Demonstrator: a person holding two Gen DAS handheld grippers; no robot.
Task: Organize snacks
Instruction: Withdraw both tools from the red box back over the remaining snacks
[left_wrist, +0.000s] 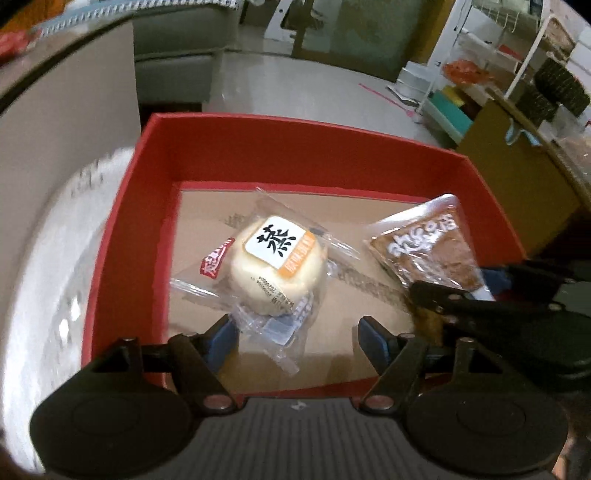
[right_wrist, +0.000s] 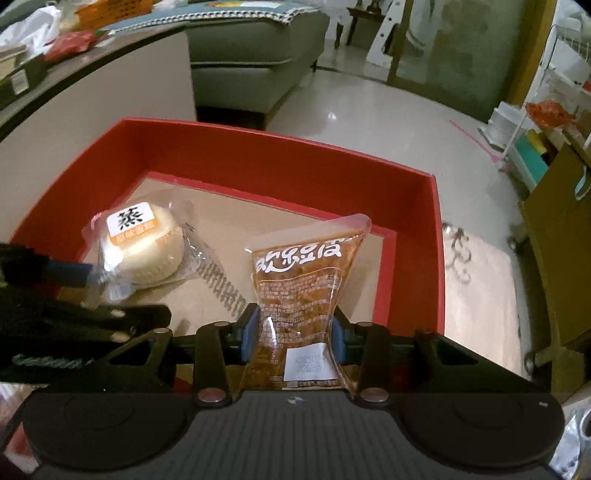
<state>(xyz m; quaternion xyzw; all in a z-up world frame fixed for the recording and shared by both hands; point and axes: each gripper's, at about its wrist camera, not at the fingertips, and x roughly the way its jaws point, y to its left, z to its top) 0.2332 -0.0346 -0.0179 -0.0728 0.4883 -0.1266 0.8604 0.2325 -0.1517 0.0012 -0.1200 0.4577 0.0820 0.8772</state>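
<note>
Right gripper (right_wrist: 293, 334) clamps brown packet (right_wrist: 304, 291); left gripper (left_wrist: 299, 332) gapes, bun wrapper (left_wrist: 275, 266) at twelve o'clock, over red box (left_wrist: 295, 155).

Wrapped pale bun (left_wrist: 279, 266), brown snack packet (right_wrist: 303, 295), inside red box (left_wrist: 295, 155)

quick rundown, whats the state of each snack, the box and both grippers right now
red box: open, no lid on it, two snacks over its floor
wrapped bun: sealed, in the box, wrapper tail between the left gripper's fingers
brown snack pouch: sealed, pinched at its lower half
left gripper: jaws apart; grip on the wrapper unclear
right gripper: shut on the brown snack pouch
</note>
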